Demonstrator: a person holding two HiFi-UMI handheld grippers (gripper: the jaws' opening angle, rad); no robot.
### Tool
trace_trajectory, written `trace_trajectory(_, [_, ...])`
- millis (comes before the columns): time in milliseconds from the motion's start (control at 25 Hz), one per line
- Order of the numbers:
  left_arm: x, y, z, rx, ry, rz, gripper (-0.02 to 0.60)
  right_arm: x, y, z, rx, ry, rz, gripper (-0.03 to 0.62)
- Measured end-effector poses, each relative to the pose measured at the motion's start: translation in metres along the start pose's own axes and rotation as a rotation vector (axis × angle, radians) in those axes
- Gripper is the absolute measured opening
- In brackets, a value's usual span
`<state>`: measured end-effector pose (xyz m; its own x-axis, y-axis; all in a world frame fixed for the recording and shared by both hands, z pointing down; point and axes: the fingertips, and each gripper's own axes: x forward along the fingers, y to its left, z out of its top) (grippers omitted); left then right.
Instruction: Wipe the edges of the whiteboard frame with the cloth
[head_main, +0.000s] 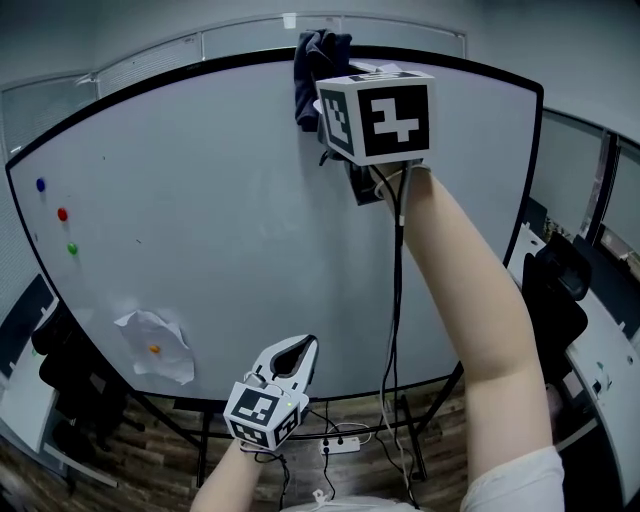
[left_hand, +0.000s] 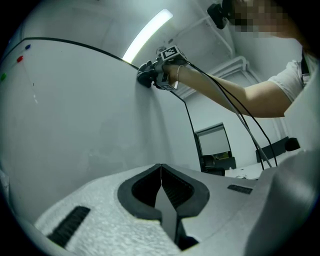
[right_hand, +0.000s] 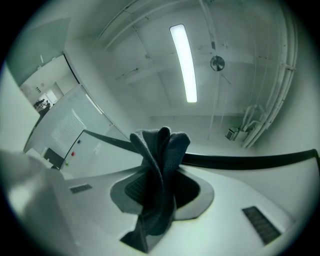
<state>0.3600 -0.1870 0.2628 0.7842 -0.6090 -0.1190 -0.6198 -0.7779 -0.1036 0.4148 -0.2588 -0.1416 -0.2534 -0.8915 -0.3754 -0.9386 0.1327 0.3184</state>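
Cloth (head_main: 318, 70) is clamped between right gripper (head_main: 330, 120) jaws, against frame (right_hand: 250, 161) at 12 o'clock. Left gripper (head_main: 300, 350), jaws together, empty, at 6 o'clock.

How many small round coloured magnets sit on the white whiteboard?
4: blue magnet, red magnet, green magnet down the left edge; orange magnet on the crumpled white paper. The raised arm may hide more.

Cloth (head_main: 316, 62) at whiteboard frame's (head_main: 200, 67) top edge; magnets (head_main: 62, 214) and paper (head_main: 155, 345) lower left
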Motion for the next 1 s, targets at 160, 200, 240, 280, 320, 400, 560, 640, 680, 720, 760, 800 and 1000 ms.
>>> trace_trajectory(160, [0.016, -0.005, 0.011, -0.004, -0.028, 0.044, 0.018, -0.006, -0.017, -0.002, 0.006, -0.005, 0.032, 0.089])
trace_trajectory(200, [0.023, -0.009, 0.014, -0.005, -0.034, 0.050, 0.018, -0.007, -0.021, -0.001, 0.004, -0.006, 0.043, 0.089])
trace_trajectory(240, [0.029, -0.014, 0.015, -0.004, -0.039, 0.054, 0.018, -0.009, -0.025, -0.001, 0.001, -0.006, 0.052, 0.089])
trace_trajectory(280, [0.037, -0.019, 0.016, -0.003, -0.044, 0.056, 0.018, -0.011, -0.029, 0.000, -0.003, -0.009, 0.059, 0.089])
trace_trajectory(320, [0.044, -0.025, 0.015, -0.004, -0.047, 0.056, 0.018, -0.013, -0.034, 0.000, -0.007, -0.013, 0.066, 0.089])
trace_trajectory(400, [0.060, -0.035, 0.013, -0.008, -0.048, 0.052, 0.018, -0.016, -0.045, -0.001, -0.009, -0.024, 0.077, 0.089])
trace_trajectory(560, [0.089, -0.050, 0.009, -0.009, -0.045, 0.041, 0.018, -0.023, -0.068, -0.006, -0.008, -0.040, 0.092, 0.089])
trace_trajectory(640, [0.103, -0.059, 0.009, -0.014, -0.045, 0.038, 0.018, -0.030, -0.084, -0.008, -0.007, -0.042, 0.091, 0.089])
trace_trajectory(680, [0.111, -0.064, 0.008, -0.017, -0.046, 0.035, 0.018, -0.034, -0.093, -0.010, -0.010, -0.043, 0.088, 0.089])
trace_trajectory(720, [0.119, -0.070, 0.008, -0.019, -0.047, 0.029, 0.018, -0.038, -0.102, -0.011, -0.014, -0.044, 0.084, 0.089])
trace_trajectory(760, [0.127, -0.077, 0.009, -0.019, -0.048, 0.021, 0.018, -0.042, -0.112, -0.012, -0.018, -0.044, 0.079, 0.089])
trace_trajectory(800, [0.134, -0.084, 0.010, -0.017, -0.049, 0.010, 0.018, -0.046, -0.121, -0.012, -0.020, -0.045, 0.075, 0.089])
trace_trajectory(1000, [0.170, -0.121, 0.011, -0.005, -0.052, -0.041, 0.018, -0.064, -0.170, -0.013, -0.030, -0.042, 0.039, 0.089])
